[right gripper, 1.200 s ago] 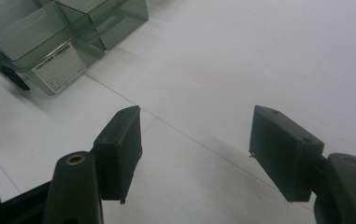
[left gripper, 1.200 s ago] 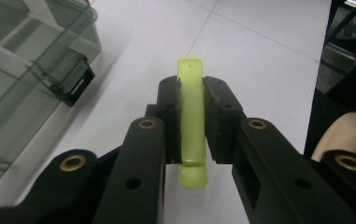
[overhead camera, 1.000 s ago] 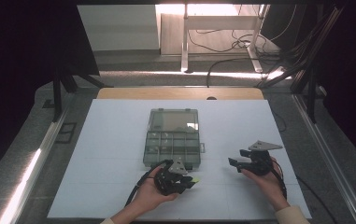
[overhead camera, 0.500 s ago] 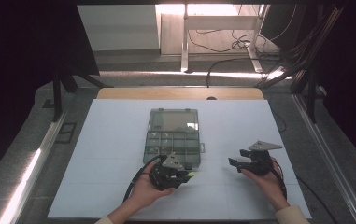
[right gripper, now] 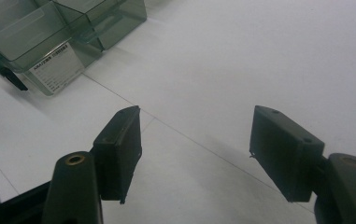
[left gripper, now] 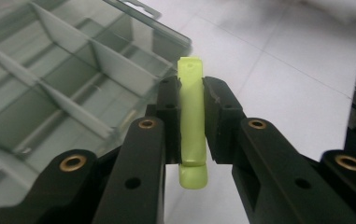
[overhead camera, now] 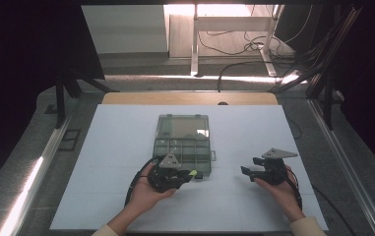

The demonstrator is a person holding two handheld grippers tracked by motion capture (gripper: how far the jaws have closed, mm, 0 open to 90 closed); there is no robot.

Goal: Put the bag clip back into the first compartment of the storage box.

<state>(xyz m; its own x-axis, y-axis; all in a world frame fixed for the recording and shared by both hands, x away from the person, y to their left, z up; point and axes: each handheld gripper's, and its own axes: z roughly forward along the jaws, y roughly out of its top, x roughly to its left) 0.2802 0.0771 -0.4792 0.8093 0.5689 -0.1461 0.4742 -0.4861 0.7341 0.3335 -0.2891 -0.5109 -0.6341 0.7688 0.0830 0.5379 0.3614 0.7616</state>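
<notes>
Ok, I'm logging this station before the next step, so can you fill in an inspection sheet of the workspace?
Surface: white table top, bare around the work.
Job's things: clear compartment box, lid open; small lime-green piece clamped upright.
Clutter: nothing seen.
Grippers: left gripper at the box's near edge, jaws shut on the green piece; right gripper apart from the box, jaws open and empty.
Cables: black cable loops from the left gripper.
Surroundings: dark room, metal frame rails, floor cables beyond the table.

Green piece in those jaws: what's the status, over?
Left gripper shut on green piece, beside the organizer box. Right gripper open, empty. Nothing in the way.
</notes>
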